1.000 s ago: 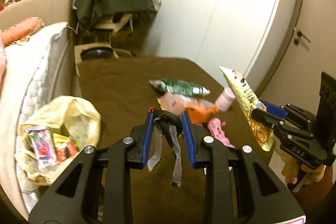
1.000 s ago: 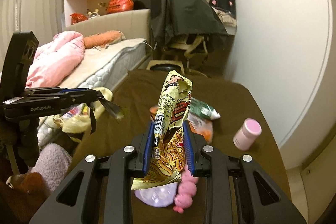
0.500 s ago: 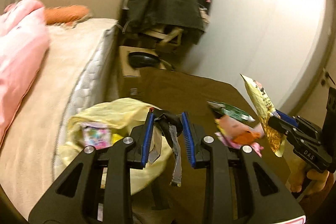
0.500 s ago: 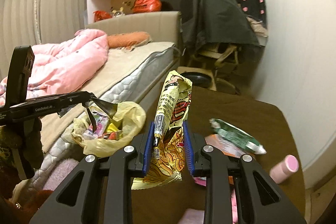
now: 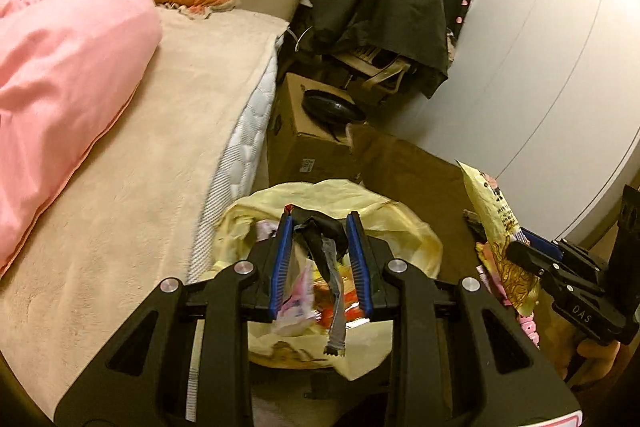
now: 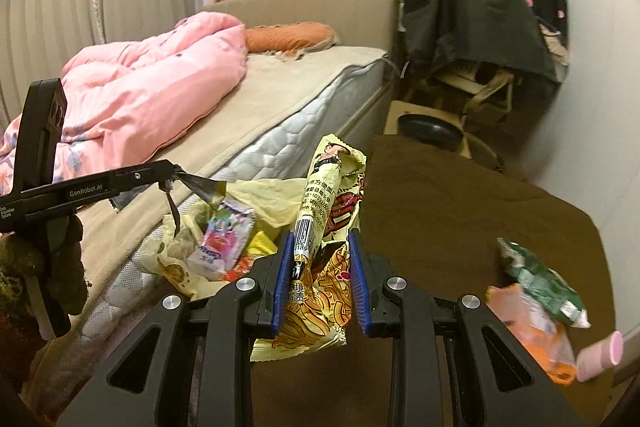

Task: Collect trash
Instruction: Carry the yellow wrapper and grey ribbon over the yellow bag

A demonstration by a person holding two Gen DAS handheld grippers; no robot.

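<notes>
My left gripper [image 5: 320, 227] is shut on a dark crumpled wrapper [image 5: 322, 233] with a silver strip hanging down, right above the open yellow trash bag [image 5: 404, 227]. The bag holds several colourful wrappers; it also shows in the right wrist view [image 6: 256, 193]. My right gripper [image 6: 320, 243] is shut on a yellow noodle wrapper [image 6: 330, 227], held upright over the brown table [image 6: 460, 211], right of the bag. The left gripper [image 6: 176, 175] appears there at the left, with the dark wrapper [image 6: 202, 189].
A green wrapper [image 6: 536, 279], an orange wrapper [image 6: 532, 327] and a pink bottle [image 6: 600, 355] lie on the table at the right. A bed with a pink duvet [image 5: 68, 67] is at the left. A cardboard box [image 5: 312, 143] and a draped chair [image 5: 384, 11] stand behind.
Both grippers swung left toward the bed side. My left gripper moved from over the table to above the yellow bag, still holding the dark wrapper. The right keeps its noodle wrapper.
</notes>
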